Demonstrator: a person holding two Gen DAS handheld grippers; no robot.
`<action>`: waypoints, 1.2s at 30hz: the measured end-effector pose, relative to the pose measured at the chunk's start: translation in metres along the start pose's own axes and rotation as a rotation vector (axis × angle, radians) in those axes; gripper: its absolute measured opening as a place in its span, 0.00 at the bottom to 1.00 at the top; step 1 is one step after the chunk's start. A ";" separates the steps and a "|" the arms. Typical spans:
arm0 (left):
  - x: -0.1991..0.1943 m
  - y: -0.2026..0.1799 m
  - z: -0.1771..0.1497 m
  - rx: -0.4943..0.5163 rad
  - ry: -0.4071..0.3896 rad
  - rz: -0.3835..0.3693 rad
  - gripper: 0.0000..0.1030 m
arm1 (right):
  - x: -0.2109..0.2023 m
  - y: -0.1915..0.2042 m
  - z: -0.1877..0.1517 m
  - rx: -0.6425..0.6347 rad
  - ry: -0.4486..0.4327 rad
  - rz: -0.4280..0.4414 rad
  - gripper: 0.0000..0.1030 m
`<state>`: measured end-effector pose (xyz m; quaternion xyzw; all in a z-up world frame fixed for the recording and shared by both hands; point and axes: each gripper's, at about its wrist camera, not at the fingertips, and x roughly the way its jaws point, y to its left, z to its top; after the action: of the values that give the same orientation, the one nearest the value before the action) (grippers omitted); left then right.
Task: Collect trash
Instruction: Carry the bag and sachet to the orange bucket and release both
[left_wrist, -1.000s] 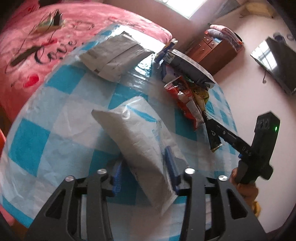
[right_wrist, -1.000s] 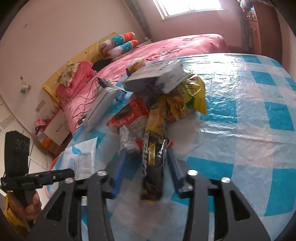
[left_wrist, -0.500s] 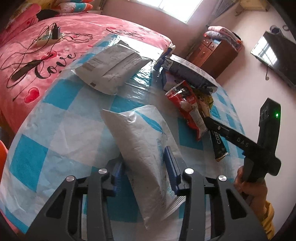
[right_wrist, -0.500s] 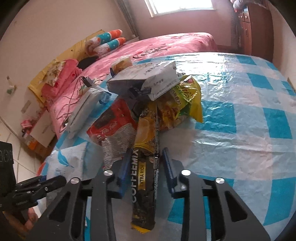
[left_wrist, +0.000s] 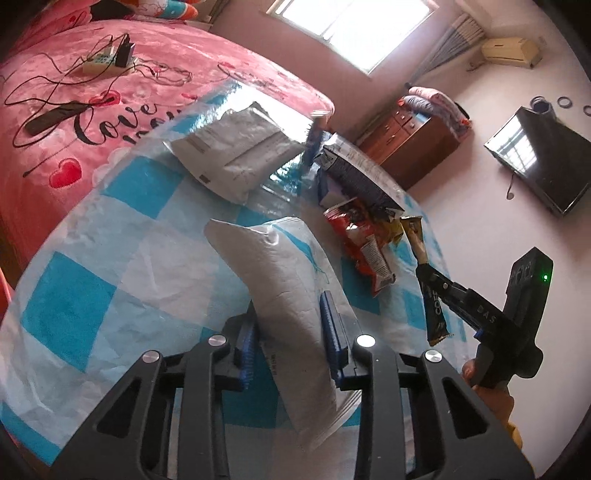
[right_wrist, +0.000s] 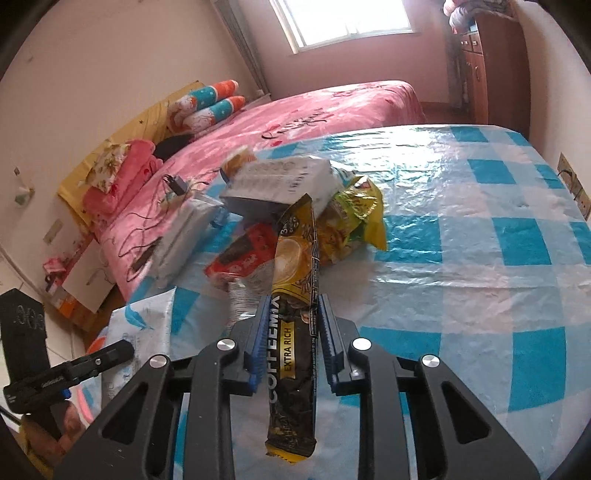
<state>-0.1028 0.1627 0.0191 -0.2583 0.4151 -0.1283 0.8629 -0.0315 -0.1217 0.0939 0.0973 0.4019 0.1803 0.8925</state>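
Long black-and-yellow coffee-mix sachet (right_wrist: 295, 332) — lower centre of the right wrist view, clamped between the blue pads of the right gripper (right_wrist: 291, 321); its lower end hangs past the jaws.
Crumpled white plastic mailer bag with blue print (left_wrist: 280, 295) — lower centre of the left wrist view, pinched by the left gripper (left_wrist: 291, 332); its near end is cut off behind the black fingers.
Heap of wrappers mid-frame on the blue-and-white checked plastic tablecloth (right_wrist: 480, 258): one red snack packet (right_wrist: 240, 258), one yellow packet (right_wrist: 354, 221), one grey-white box (right_wrist: 277, 184) on top; lower pieces are hidden.
One more grey mailer bag (left_wrist: 236, 155), upper centre of the left wrist view.
Pink bed cover (left_wrist: 74, 92), upper left.
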 end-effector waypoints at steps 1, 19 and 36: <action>-0.003 0.001 0.000 -0.001 -0.006 -0.006 0.31 | -0.003 0.003 0.000 0.000 -0.002 0.011 0.26; -0.088 0.056 0.003 -0.050 -0.149 0.048 0.31 | 0.029 0.119 -0.002 -0.025 0.172 0.360 0.26; -0.176 0.198 -0.038 -0.250 -0.203 0.366 0.31 | 0.100 0.314 -0.052 -0.299 0.402 0.581 0.26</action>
<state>-0.2404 0.3913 0.0042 -0.2951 0.3787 0.1092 0.8704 -0.0858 0.2077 0.0919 0.0384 0.4940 0.4978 0.7118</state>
